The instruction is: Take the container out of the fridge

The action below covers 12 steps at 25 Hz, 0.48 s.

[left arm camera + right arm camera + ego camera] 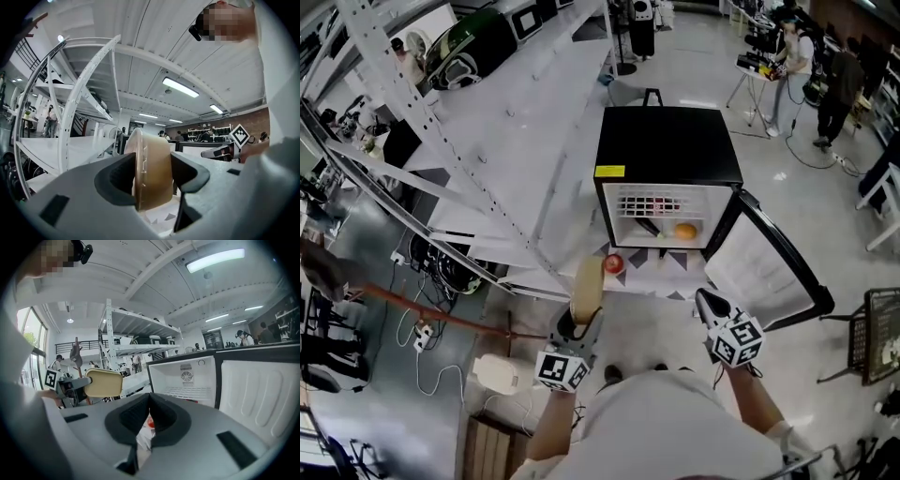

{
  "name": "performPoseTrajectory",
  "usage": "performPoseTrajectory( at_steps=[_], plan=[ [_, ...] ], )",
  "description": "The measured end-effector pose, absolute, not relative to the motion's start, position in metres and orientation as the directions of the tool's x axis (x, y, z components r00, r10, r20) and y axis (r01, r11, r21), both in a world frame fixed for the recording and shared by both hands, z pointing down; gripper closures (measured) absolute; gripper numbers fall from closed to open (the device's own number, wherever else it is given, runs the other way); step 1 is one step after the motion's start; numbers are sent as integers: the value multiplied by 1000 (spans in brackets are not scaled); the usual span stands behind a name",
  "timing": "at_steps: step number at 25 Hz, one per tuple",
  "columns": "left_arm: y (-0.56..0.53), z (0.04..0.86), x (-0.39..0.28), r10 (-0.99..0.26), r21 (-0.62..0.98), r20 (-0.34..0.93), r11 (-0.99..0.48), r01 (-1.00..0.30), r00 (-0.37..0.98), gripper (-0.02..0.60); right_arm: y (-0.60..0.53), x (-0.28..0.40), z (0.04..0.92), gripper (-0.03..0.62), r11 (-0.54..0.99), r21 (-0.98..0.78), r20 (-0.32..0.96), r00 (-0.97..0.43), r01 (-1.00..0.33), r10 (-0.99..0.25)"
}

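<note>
Workshop floor (787, 202), centre frame: black mini fridge (667, 141) open | left gripper (579, 326) pinches beige round lidded container (588, 284) | right gripper (705, 300) jaws pressed together

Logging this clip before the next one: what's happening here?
A person stands before a small open fridge with a gripper in each hand. The left gripper is clamped on a tan container, held up outside the fridge. The right gripper is shut and empty. An orange sits inside the fridge; an apple lies just in front.

Open black fridge (667, 141), door (766, 270) swung right, tan container (587, 286) in left gripper (579, 319), perhaps an apple (614, 263) before it
</note>
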<state>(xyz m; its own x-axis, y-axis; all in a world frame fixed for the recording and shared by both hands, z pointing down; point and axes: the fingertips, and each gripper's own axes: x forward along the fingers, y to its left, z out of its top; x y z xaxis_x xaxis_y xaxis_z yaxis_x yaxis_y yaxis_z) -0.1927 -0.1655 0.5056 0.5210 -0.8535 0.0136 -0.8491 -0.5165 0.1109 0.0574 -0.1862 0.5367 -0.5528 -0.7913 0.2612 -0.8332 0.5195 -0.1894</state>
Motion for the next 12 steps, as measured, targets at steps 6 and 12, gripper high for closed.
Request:
performPoseTrajectory(
  at_steps=[6, 12],
  plan=[
    [-168, 503, -207, -855, 129, -5, -515, -847, 519, 359, -191, 52, 528, 588, 514, -164, 242, -539, -842, -807],
    [-170, 503, -210, -851, 140, -14, -521, -842, 524, 360, -196, 49, 521, 588, 510, -162, 232, -535, -844, -812]
  ],
)
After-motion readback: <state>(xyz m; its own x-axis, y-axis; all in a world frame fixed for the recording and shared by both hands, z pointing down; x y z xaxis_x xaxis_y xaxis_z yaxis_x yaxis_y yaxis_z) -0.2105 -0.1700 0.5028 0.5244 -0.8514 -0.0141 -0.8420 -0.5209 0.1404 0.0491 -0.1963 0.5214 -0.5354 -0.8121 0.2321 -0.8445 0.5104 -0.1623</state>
